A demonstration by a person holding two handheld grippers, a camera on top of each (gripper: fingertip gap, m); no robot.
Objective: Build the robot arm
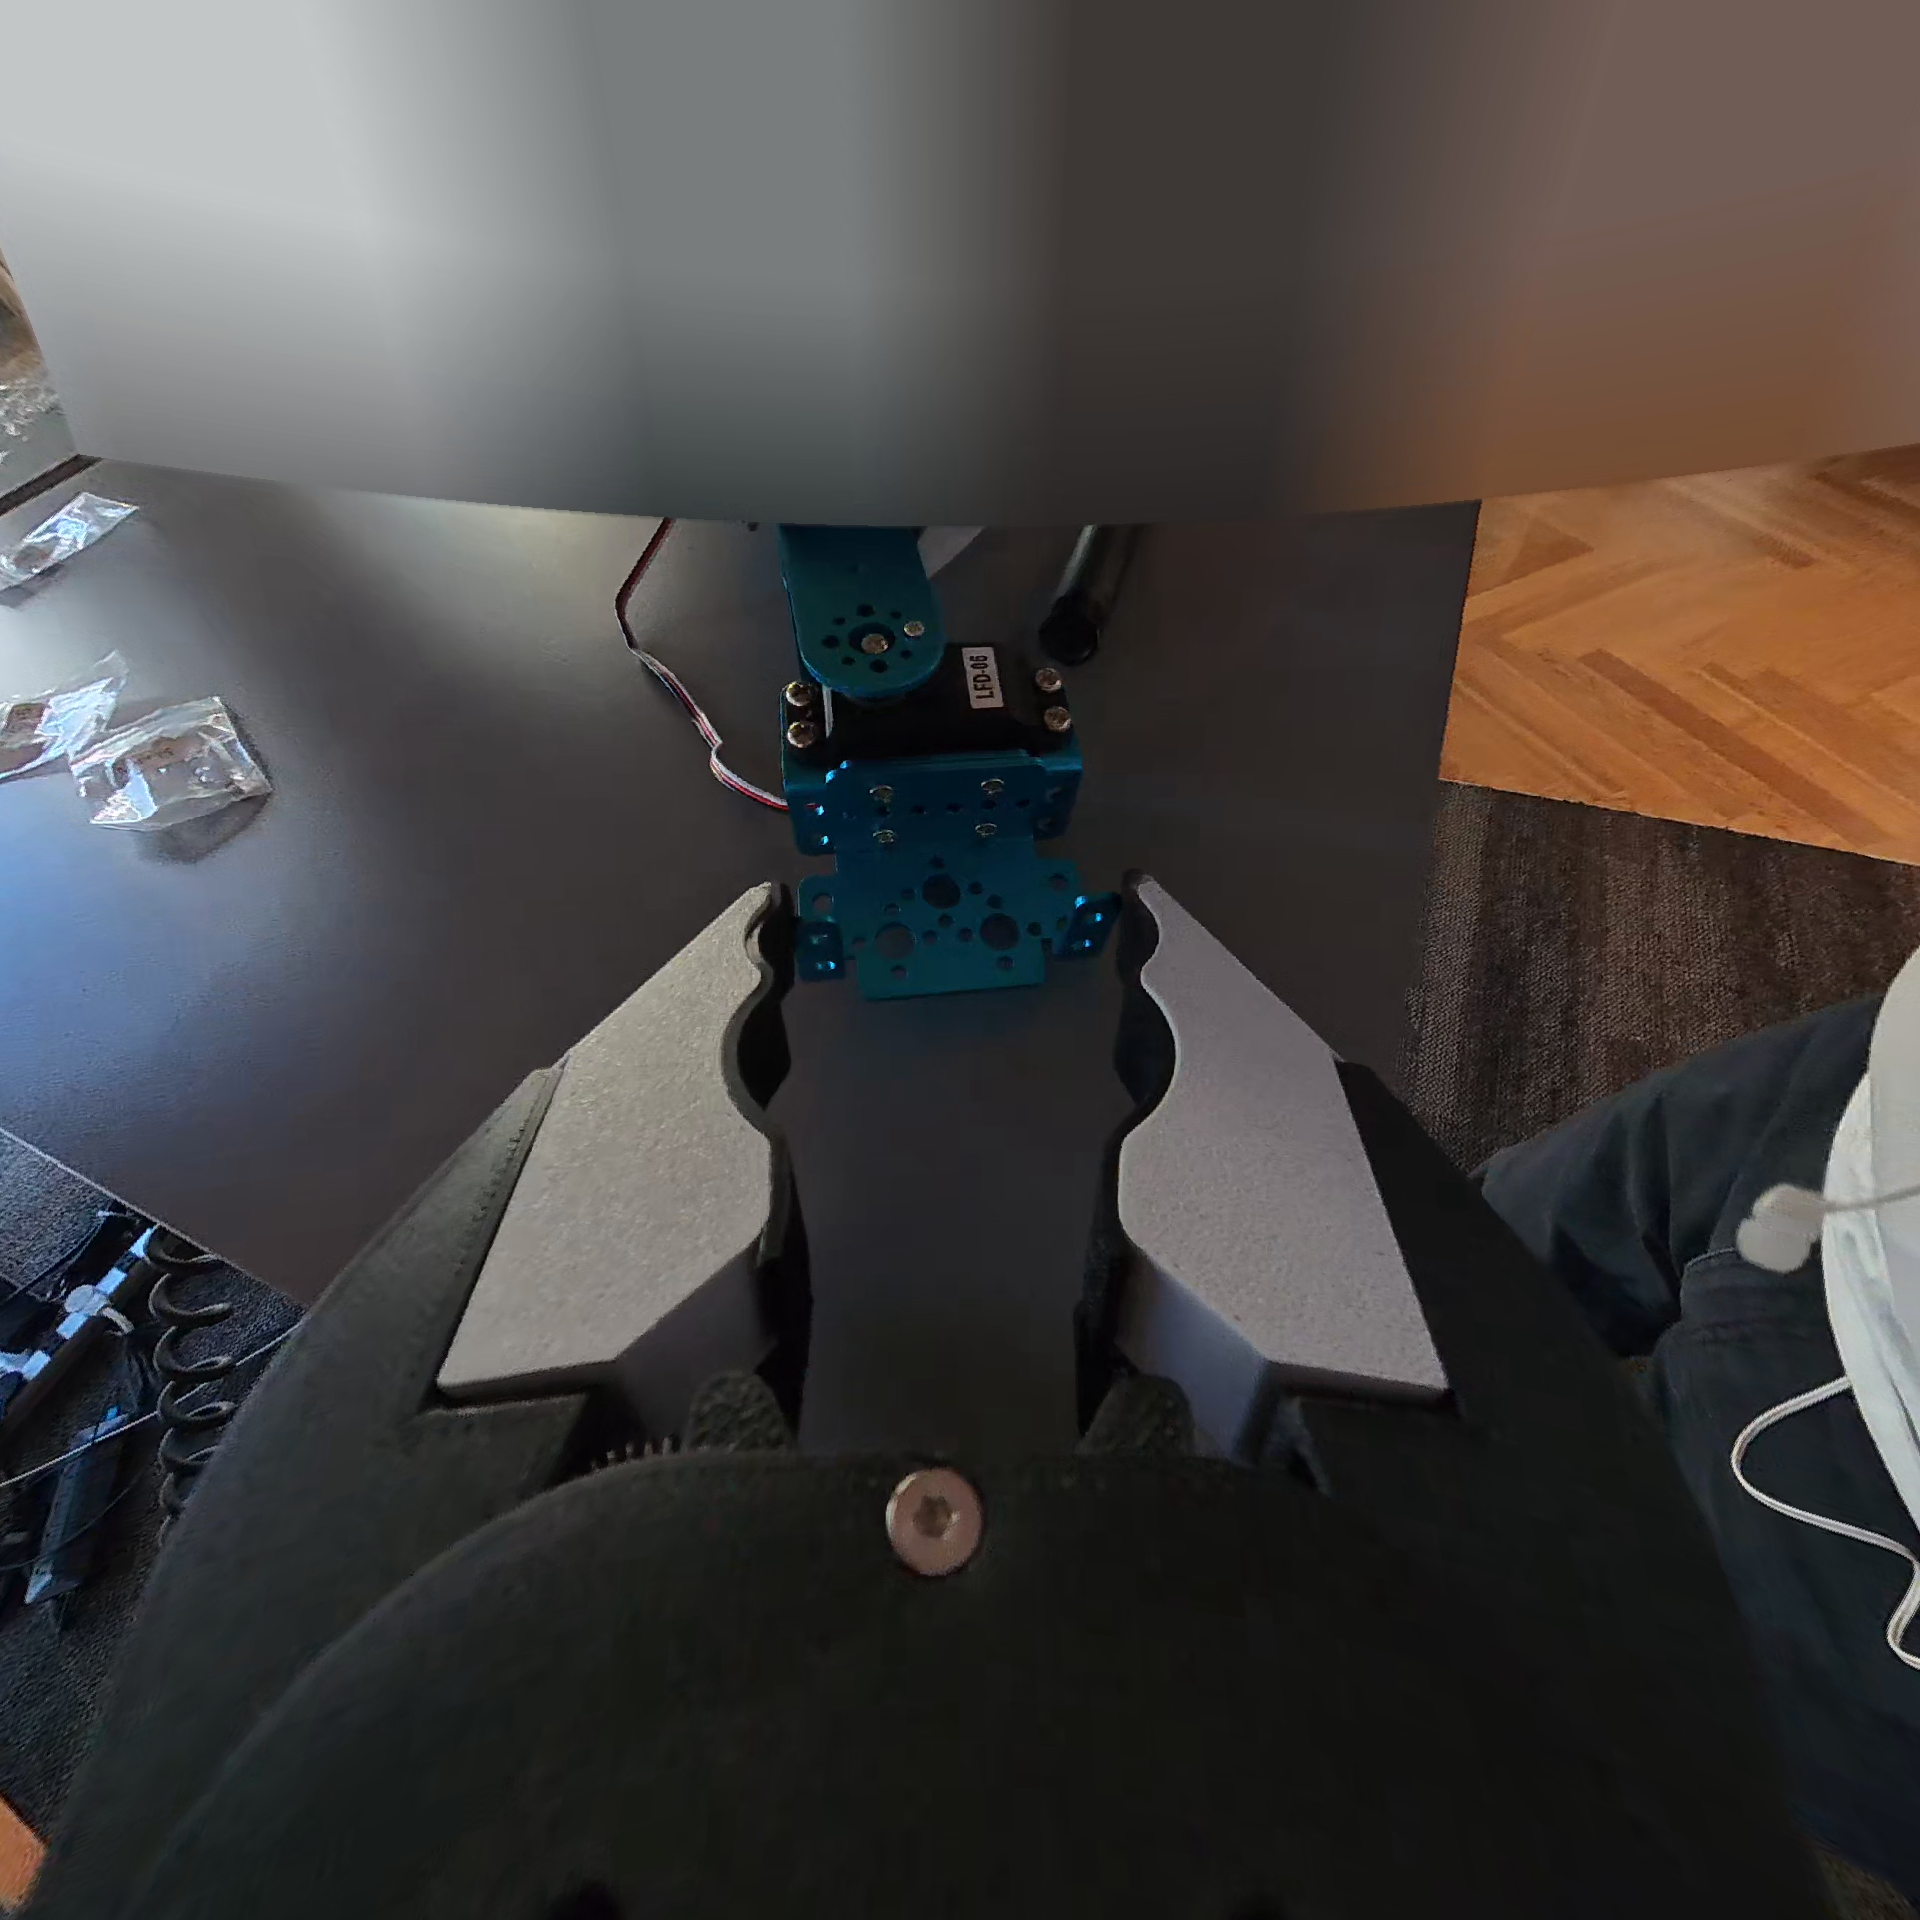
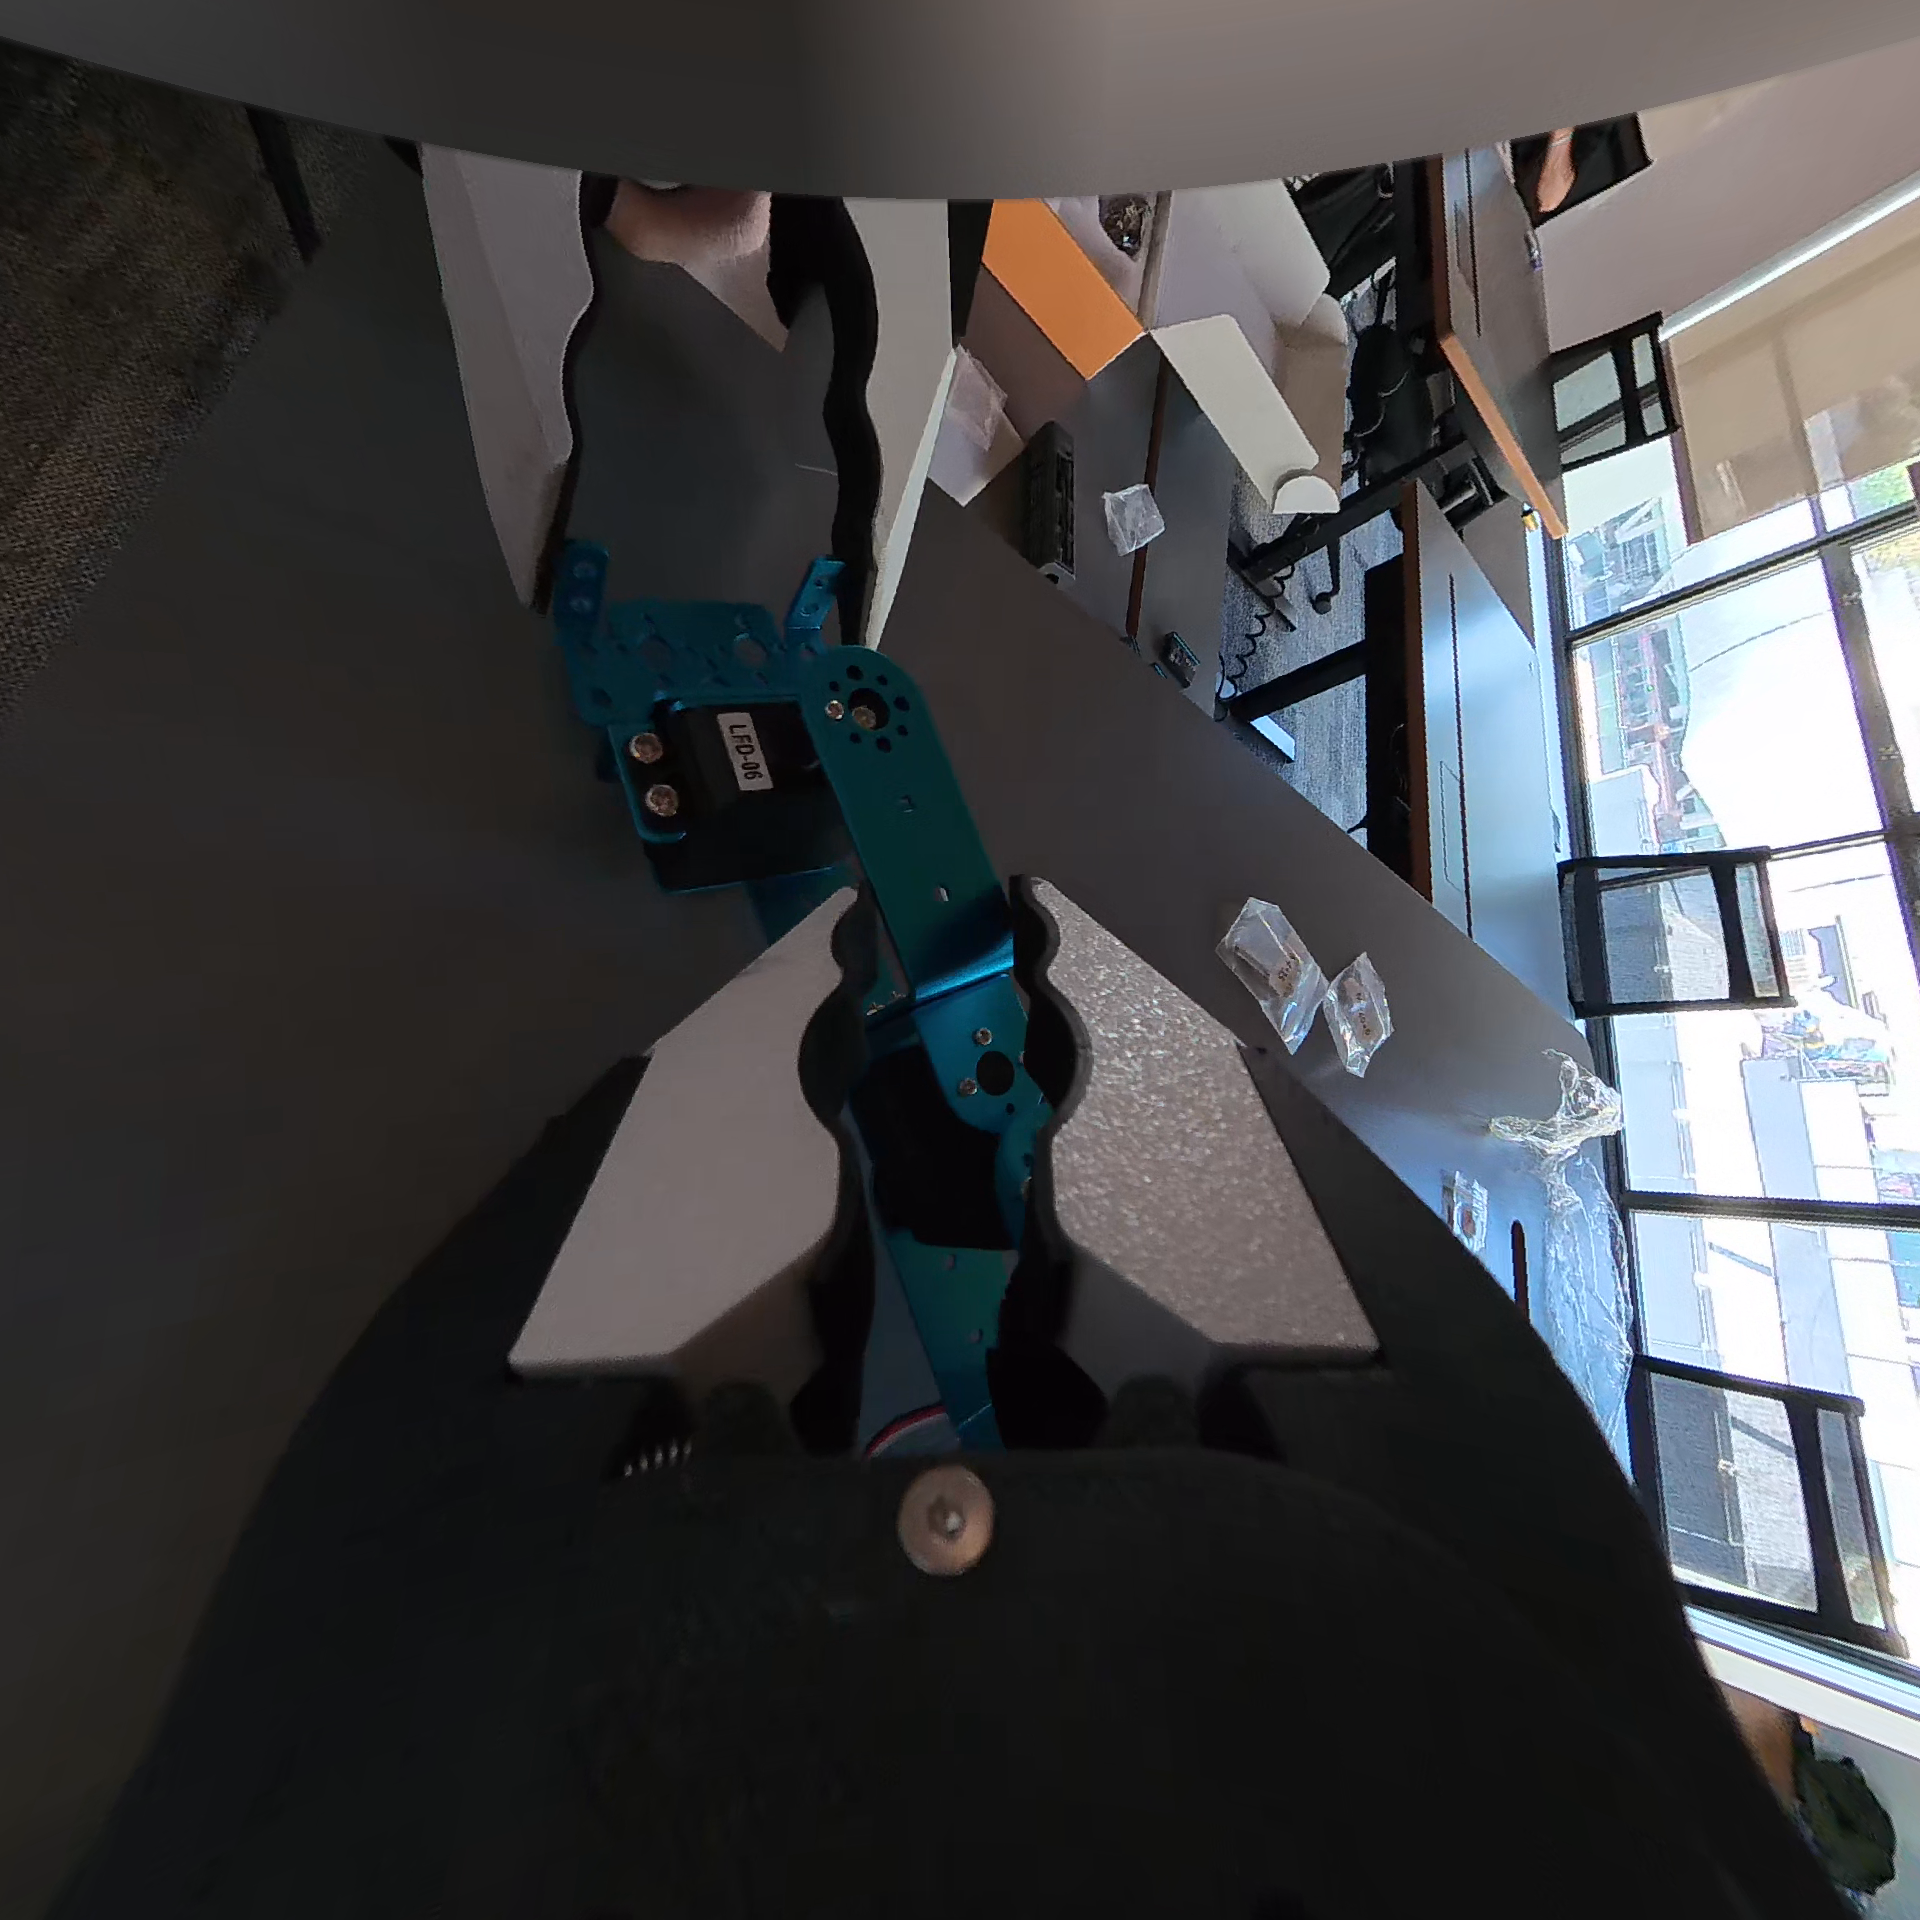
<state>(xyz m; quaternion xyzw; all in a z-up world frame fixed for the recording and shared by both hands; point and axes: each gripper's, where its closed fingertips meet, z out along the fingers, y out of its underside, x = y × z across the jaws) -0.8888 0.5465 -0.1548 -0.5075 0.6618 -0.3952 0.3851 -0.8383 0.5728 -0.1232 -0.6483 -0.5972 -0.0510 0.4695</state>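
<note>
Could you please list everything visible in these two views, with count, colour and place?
Bracket assembly: one, blue metal, on the table between both grippers.
Servo: one seen clearly, black, bolted into the bracket.
Servo wire: one, red and white, trailing left of the assembly.
Small bags: several, clear plastic, on the table's left side.
Table: one, dark grey.
Floor: wood parquet beyond the table.
Left gripper: jaws open, either side of the bracket's end plate.
Right gripper: jaws shut on the bracket arm.
</note>
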